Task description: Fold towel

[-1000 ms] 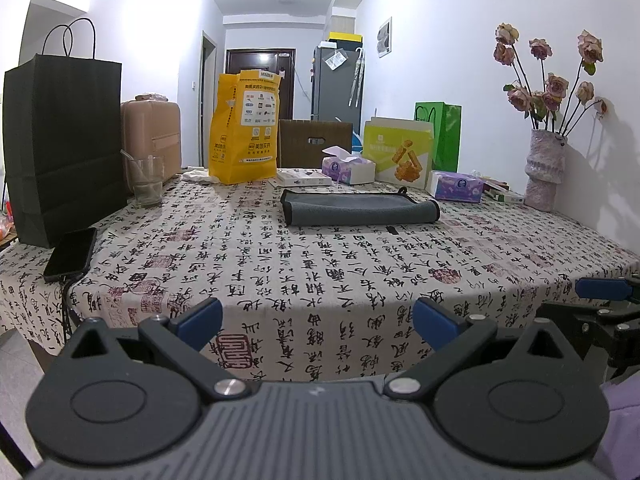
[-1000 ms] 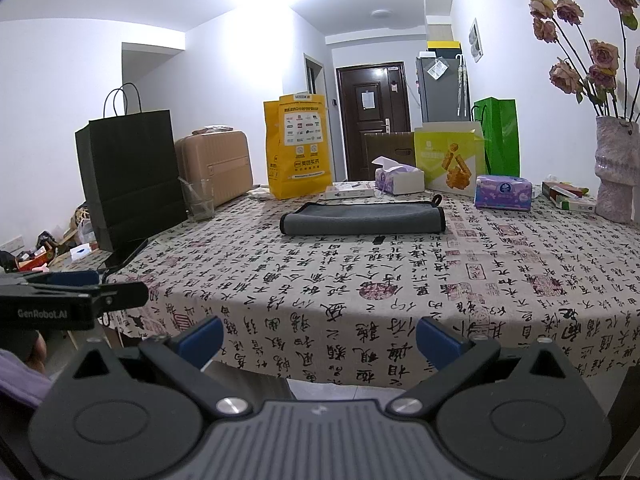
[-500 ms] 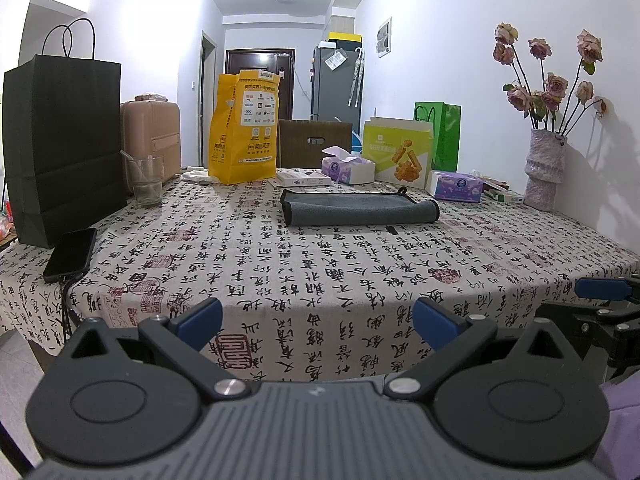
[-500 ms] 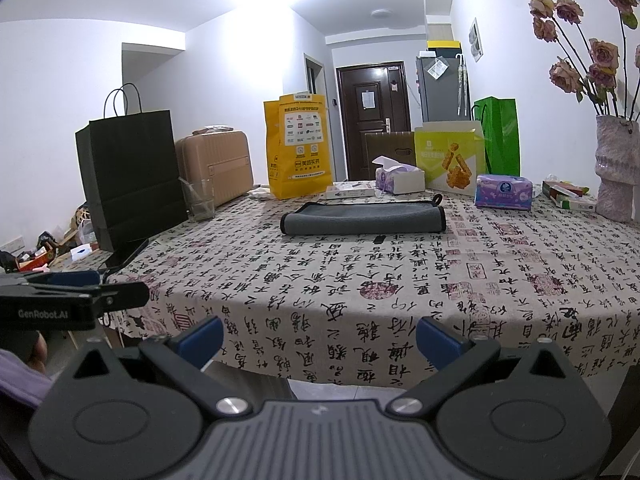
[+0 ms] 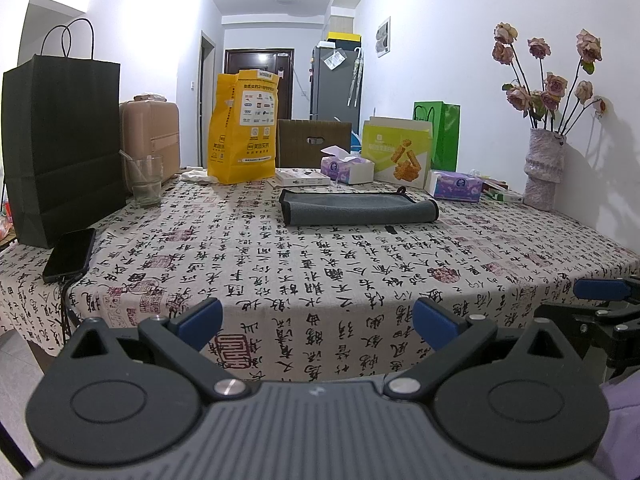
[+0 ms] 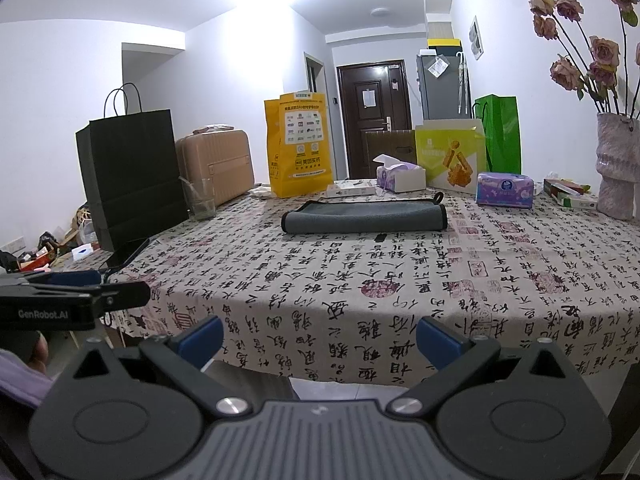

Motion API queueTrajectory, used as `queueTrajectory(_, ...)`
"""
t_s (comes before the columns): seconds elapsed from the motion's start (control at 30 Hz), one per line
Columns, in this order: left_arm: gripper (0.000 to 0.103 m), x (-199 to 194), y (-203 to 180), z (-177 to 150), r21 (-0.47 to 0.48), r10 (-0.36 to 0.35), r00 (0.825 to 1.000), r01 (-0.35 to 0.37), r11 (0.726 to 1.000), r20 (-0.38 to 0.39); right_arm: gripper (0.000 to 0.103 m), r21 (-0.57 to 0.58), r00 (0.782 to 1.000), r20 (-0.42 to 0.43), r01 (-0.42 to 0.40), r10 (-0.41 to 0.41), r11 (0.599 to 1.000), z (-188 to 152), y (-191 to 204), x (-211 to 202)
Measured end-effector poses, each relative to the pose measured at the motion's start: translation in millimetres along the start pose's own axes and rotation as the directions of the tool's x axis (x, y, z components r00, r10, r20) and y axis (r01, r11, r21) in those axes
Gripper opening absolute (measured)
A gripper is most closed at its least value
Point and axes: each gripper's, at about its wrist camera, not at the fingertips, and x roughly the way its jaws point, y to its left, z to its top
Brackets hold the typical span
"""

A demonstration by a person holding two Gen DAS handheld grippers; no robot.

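Observation:
A grey towel with black trim [image 5: 358, 209] lies folded into a long strip on the far middle of the table; it also shows in the right wrist view [image 6: 364, 217]. My left gripper [image 5: 318, 318] is open and empty, held at the table's near edge, well short of the towel. My right gripper [image 6: 319, 338] is open and empty, also back at the near edge. The right gripper shows at the right edge of the left wrist view [image 5: 600, 300], and the left gripper shows at the left edge of the right wrist view [image 6: 72, 300].
The table has a calligraphy-print cloth [image 5: 320, 264]. A black paper bag [image 5: 60, 152], phone [image 5: 70, 254] and glass [image 5: 146, 182] stand at the left. A yellow bag [image 5: 244, 128], tissue boxes [image 5: 456, 186] and a vase of flowers [image 5: 546, 168] line the back and right.

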Motion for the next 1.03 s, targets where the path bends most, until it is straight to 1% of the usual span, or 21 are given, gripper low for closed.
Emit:
queueTrajectory(0.8, 0.103, 0.9, -2.8, -2.4, 0.002, 0.000, 1.000, 0.000, 1.000, -0.001, 0.103, 0.005, 1.000, -0.007, -0.007, 0.007, 1.000, -1.4, 1.4, 1.1)
queueTrajectory(1.03, 0.103, 3.0, 1.1, 0.4, 0.016, -0.020, 1.000, 0.020, 1.000, 0.002, 0.103, 0.002, 1.000, -0.015, -0.012, 0.012, 1.000, 0.6, -1.1, 4.7)
